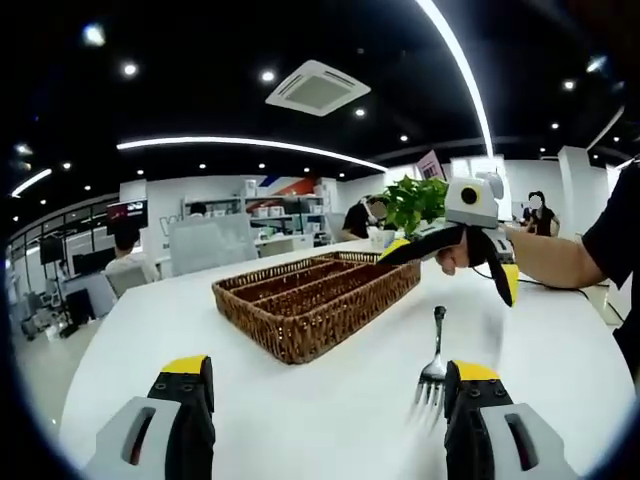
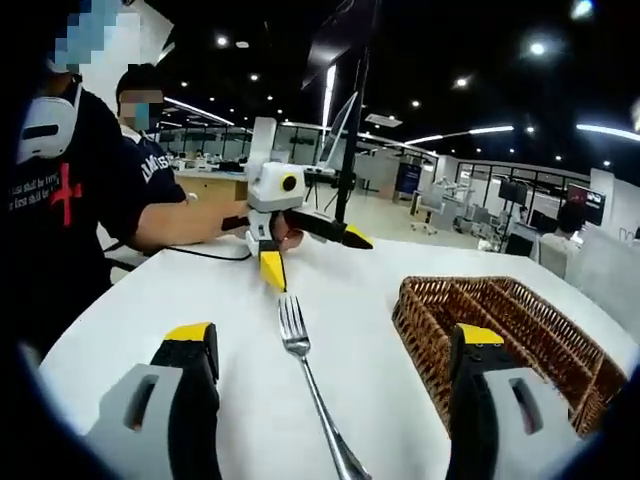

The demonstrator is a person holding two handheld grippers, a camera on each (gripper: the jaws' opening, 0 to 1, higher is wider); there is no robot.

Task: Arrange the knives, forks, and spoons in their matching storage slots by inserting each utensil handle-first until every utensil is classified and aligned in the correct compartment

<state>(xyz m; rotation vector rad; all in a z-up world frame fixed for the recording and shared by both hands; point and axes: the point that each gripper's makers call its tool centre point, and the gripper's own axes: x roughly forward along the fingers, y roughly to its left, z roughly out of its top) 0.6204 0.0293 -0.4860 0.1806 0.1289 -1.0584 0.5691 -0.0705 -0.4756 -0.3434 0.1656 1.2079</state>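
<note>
A steel fork [image 1: 434,366] lies on the white table [image 1: 140,350], tines toward my left gripper [image 1: 325,370] and just beside its right jaw. That gripper is open and empty. A wicker basket [image 1: 330,318] with long compartments sits beyond it at mid-table. Across the table my right gripper [image 1: 452,265] hangs open in a hand. In the right gripper view the fork [image 2: 300,350] lies between the jaws of my open right gripper [image 2: 333,335], handle toward the camera. The basket [image 2: 420,320] sits to its right. My left gripper [image 2: 312,254] is open above the table behind the fork.
A potted green plant [image 1: 415,200] stands behind the basket. A person [image 2: 60,190] in a dark shirt is at the table's left edge, with a black cable [image 2: 200,254] running over the table. Office desks and chairs stand beyond.
</note>
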